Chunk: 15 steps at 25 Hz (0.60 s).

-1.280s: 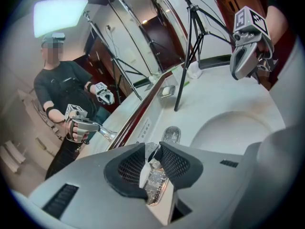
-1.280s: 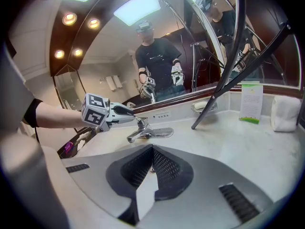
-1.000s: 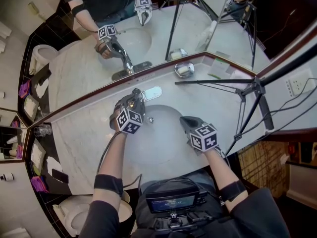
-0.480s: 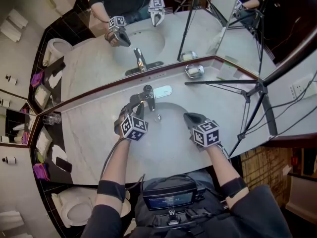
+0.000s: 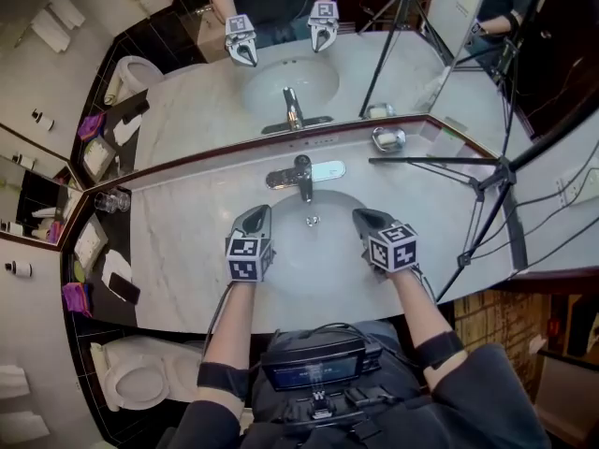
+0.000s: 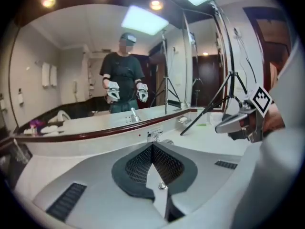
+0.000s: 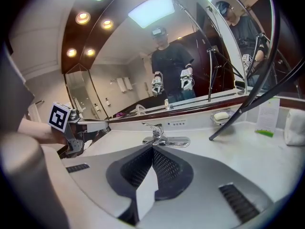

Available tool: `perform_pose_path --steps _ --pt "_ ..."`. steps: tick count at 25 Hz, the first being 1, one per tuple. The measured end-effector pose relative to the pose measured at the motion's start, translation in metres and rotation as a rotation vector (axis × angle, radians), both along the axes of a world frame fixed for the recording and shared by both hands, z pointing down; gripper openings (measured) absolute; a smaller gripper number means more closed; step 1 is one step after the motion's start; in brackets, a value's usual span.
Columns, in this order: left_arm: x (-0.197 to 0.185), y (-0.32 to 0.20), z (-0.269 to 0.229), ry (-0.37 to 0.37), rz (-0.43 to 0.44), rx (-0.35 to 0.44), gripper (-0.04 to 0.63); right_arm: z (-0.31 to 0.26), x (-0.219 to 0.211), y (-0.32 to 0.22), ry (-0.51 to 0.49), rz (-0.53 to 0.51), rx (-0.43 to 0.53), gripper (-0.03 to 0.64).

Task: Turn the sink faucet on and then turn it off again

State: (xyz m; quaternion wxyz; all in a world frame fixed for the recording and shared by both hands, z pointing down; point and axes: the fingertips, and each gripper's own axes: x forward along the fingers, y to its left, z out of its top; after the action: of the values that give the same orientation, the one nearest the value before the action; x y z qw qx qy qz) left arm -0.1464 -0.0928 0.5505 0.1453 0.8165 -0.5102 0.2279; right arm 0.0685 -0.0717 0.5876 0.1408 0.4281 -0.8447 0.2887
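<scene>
Left gripper (image 5: pixel 255 213) just closed, empty

Both forearms come up from 6 o'clock in the head view, side by side and well apart. The left forearm (image 5: pixel 227 321) runs to the left gripper (image 5: pixel 256 212), which sits at 8 o'clock of the picture's middle and points toward 12 o'clock, with its marker cube (image 5: pixel 249 257) facing up. Its jaws have just been closing, and in the left gripper view its pads (image 6: pixel 138 163) meet with nothing between them. The right forearm (image 5: pixel 418 311) carries the right gripper (image 5: pixel 361 216) at 4 o'clock, its tips angled toward 11 o'clock. Its pads (image 7: pixel 136 168) are also pressed together, empty. Both grippers tilt downward.
</scene>
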Motion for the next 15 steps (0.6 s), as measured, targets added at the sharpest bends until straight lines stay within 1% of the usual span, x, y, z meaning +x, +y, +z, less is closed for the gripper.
perform_pose_path --steps 2,4,7,11,15 --pt "-0.016 0.008 0.002 0.088 -0.081 -0.012 0.005 -0.002 -0.004 0.002 0.007 -0.01 0.003 0.017" --pt "-0.027 0.017 0.002 0.138 -0.136 -0.017 0.003 -0.003 -0.008 0.003 0.011 -0.016 0.003 0.017" --pt "-0.038 0.027 0.007 0.161 -0.179 -0.023 0.003 -0.004 -0.01 0.006 0.017 -0.023 0.001 0.017" --pt "-0.042 0.031 0.01 0.184 -0.2 -0.032 0.003 -0.003 -0.01 0.006 0.019 -0.024 -0.003 0.017" --pt "-0.044 0.029 0.011 0.157 -0.196 -0.019 0.005 -0.003 -0.016 0.004 0.018 -0.032 -0.004 0.017"
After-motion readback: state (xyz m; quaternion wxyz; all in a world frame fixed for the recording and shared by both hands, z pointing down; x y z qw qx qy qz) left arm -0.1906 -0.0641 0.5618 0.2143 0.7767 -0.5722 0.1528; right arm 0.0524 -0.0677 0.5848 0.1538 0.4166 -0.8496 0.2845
